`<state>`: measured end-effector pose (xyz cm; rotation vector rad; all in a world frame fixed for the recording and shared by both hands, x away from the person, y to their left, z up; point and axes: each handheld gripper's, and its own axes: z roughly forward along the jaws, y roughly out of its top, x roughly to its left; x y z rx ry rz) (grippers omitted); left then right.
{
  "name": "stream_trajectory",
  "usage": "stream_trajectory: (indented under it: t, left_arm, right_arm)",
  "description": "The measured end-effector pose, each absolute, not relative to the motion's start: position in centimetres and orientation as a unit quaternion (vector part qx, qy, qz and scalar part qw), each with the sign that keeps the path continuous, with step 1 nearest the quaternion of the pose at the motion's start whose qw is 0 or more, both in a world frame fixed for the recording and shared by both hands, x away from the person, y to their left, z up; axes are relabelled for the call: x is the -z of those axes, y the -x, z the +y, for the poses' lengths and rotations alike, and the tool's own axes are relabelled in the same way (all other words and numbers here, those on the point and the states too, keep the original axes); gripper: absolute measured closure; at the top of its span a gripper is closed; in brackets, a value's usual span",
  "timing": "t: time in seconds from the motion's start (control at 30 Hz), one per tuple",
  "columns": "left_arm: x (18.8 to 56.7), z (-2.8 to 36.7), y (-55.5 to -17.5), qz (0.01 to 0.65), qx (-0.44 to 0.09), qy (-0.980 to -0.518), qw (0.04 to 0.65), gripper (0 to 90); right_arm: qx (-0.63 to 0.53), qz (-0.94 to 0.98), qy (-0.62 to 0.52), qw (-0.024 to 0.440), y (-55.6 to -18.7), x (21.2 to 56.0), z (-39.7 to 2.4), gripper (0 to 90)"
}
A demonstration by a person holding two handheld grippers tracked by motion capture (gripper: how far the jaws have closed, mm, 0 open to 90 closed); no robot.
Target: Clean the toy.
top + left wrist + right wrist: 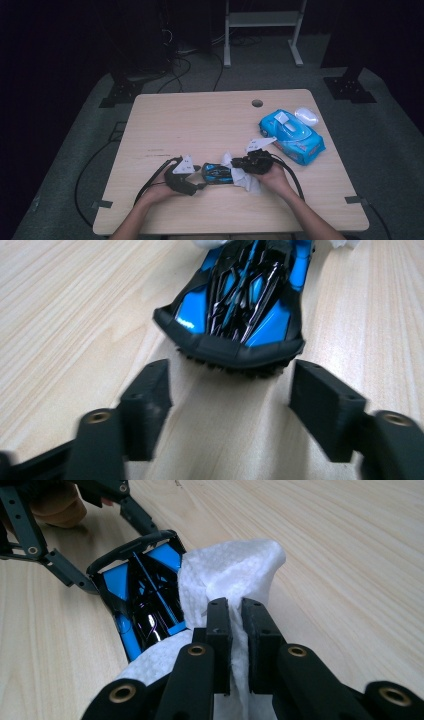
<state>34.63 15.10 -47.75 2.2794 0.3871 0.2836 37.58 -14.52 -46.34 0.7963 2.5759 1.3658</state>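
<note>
Car [217,173]: we judge it light, rigid, glossy; grip its sides. Left gripper [230,390] wide behind it; right gripper [236,630] pinches wipe [225,575] against it.

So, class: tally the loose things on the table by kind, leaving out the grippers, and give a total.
Toy car: 1
White wipe: 1
Blue wipes pack: 1
White lid-like object: 1
Total: 4
</note>
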Motion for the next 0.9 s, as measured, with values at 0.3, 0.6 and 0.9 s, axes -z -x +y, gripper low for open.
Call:
stream_trajectory:
  t: [0.3, 0.6, 0.9]
  left_arm:
    - [47.5, 13.2, -35.7, 0.146, -0.1, -0.899, 0.4, 14.9]
    - [47.5, 12.7, -36.0, 0.134, -0.093, -0.905, 0.392, 18.6]
    - [47.5, 12.8, -35.6, 0.139, -0.099, -0.904, 0.392, 18.7]
  right_arm:
    - [-0.446, 0.862, -0.231, 0.064, -38.0, 46.3, -13.8, 82.7]
    - [-0.448, 0.863, -0.226, 0.069, -37.9, 46.3, -14.0, 82.7]
    - [-0.427, 0.864, -0.254, 0.084, -36.7, 46.6, -16.4, 82.8]
